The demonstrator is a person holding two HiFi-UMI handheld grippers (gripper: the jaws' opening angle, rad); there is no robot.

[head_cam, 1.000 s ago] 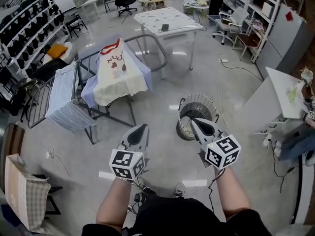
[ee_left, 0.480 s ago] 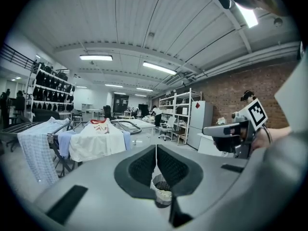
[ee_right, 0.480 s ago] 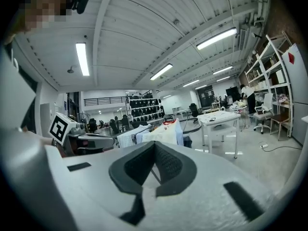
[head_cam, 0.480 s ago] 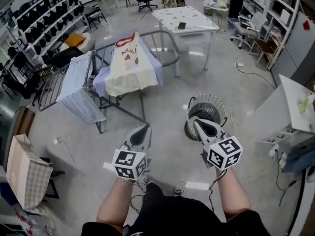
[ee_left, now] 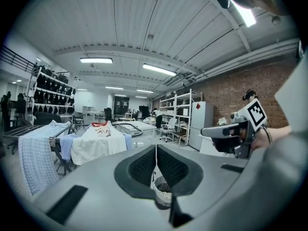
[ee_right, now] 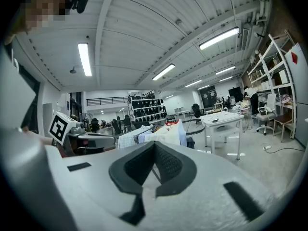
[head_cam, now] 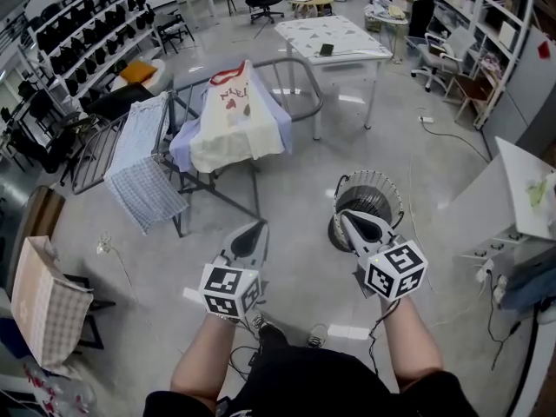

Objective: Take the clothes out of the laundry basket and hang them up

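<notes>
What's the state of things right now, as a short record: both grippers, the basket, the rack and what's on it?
left gripper: shut, empty
right gripper: shut, empty
laundry basket: on the floor just beyond the right gripper; contents unclear
drying rack: beyond the left gripper, left of the basket
cream T-shirt: draped over the rack, on a light-blue garment
checked cloth: hanging at the rack's left end
white table: behind the rack
</notes>
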